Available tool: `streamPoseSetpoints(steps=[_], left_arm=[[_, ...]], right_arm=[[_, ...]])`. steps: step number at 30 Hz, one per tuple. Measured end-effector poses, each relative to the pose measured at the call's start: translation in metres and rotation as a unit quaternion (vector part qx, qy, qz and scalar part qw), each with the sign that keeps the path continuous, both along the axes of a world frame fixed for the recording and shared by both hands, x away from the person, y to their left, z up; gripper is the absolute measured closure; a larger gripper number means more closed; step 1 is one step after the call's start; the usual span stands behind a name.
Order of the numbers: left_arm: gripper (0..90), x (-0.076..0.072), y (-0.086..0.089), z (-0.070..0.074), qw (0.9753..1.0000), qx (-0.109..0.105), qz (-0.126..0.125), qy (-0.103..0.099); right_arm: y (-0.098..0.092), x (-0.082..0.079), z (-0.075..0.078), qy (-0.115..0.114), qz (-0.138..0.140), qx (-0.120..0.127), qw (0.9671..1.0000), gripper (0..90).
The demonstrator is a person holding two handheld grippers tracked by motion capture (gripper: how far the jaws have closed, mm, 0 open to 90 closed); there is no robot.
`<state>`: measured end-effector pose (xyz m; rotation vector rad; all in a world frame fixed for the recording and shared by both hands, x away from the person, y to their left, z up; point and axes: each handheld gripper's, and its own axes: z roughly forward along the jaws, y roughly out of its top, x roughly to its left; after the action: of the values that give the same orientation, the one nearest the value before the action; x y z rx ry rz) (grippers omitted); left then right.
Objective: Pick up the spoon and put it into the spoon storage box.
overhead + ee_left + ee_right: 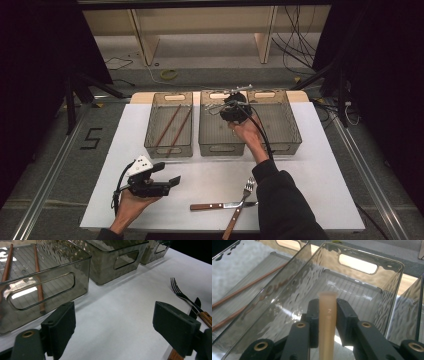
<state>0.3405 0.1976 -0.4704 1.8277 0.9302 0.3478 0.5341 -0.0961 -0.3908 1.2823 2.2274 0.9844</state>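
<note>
White tabletop (pixel 310 165) bearing three smoky transparent bins. The left bin (pixel 169 125) contains two wooden chopsticks (pixel 172 127); the right tool (pixel 234 111) hangs over the middle bin (pixel 220 131), beside the right bin (pixel 280 122). The right gripper view shows its jaws pinching a pale, translucent utensil handle (pixel 327 322) above the middle bin's ribbed floor. The left tool (pixel 172 182), jaws spread, rests near the front edge. A knife (pixel 215 205) and fork (pixel 242 200) lie crossed nearby; the left gripper view shows them just beyond the jaw.
</note>
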Motion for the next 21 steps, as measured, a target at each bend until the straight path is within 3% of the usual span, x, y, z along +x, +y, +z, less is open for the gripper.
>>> streamPoseSetpoints(steps=[11,16,21], left_arm=[[18.0,0.000,-0.001,0.000,1.0000,-0.002,-0.001,0.000],[18.0,0.000,0.000,0.000,1.0000,0.000,-0.002,0.000],[18.0,0.000,-0.001,0.000,1.0000,-0.001,-0.001,0.001]], right_arm=[[0.004,0.007,-0.007,0.004,-0.009,-0.006,0.9999,72.5],[0.001,0.007,-0.005,0.008,-0.007,0.017,0.9998,56.0],[-0.003,-0.005,0.007,0.002,0.030,0.030,0.9991,46.8]])
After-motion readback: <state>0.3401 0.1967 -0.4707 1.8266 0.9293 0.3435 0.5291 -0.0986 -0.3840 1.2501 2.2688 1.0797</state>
